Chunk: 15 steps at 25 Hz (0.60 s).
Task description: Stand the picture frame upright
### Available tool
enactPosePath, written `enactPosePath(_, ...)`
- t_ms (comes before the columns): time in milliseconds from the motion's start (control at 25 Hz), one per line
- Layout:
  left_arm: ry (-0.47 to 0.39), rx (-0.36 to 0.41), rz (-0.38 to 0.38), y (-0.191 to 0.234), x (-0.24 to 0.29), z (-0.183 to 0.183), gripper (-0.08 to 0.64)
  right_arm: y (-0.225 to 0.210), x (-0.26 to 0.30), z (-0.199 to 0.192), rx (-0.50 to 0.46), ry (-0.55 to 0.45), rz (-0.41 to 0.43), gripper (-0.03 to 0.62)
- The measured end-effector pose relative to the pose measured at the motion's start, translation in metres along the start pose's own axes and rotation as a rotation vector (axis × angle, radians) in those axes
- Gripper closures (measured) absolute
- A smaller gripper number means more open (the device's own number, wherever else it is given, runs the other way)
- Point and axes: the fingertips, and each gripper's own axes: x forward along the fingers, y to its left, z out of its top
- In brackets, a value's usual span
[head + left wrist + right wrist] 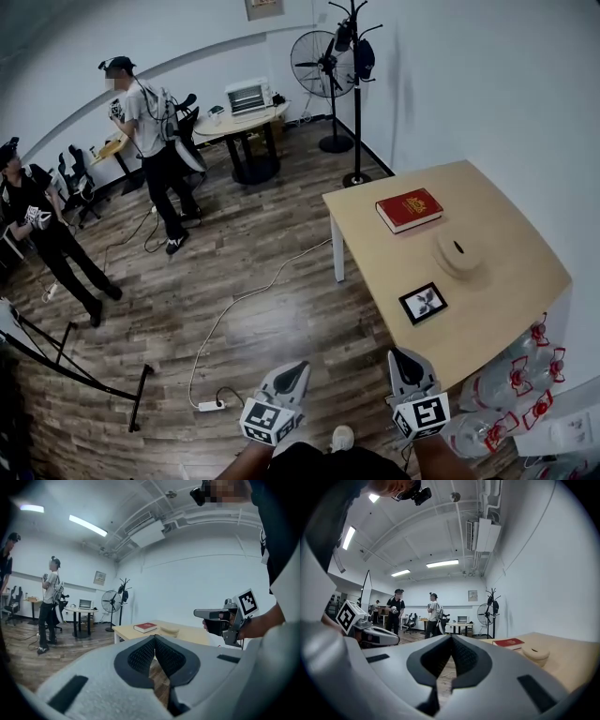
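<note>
Lying flat on the pale, smooth wooden tabletop [506, 281], the picture frame [423, 303] is a small rectangle with a dark border around a light picture of a dark, leafy shape. It sits close to the tabletop edge that faces the open floor. Farther along the surface rests a round, low disc [458, 250] of light wood with a small dark mark on top. Beyond it is a red hardback book [409, 208] with gold print on its cover.

The left tongs [292, 375] and the right tongs [405, 364] are held side by side over the floor [262, 281] of brown wood planks, well apart from the frame. The right pair is near the tabletop's nearest corner. Each has a matte grey, rounded shell tapering to a point, and behind it a cube printed with black-and-white squares. In each gripper view, the dark pads with their fine ribbed mesh texture curve in and meet at the tips. Both tongs are closed with nothing between them.

Clear plastic bottles [520, 375] with red labels are bundled beside the tabletop.
</note>
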Motion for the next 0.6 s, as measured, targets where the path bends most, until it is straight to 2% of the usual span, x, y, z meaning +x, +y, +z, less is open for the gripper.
enactPosePath(160,0.005,-0.005,-0.004,0.019,0.009,0.001,0.557,-0.006,0.025,0.003,0.009,0.011,-0.012,0.583)
enactPosePath(400,0.048,-0.016,-0.062,0.065,0.037,-0.004,0.557,-0.010,0.077,0.005,0.009,0.025,-0.054,0.583)
enactPosePath(600,0.038,0.091,-0.129,0.115,0.070,0.021,0.557,-0.023,0.135,0.005,0.042,0.022,-0.148,0.583)
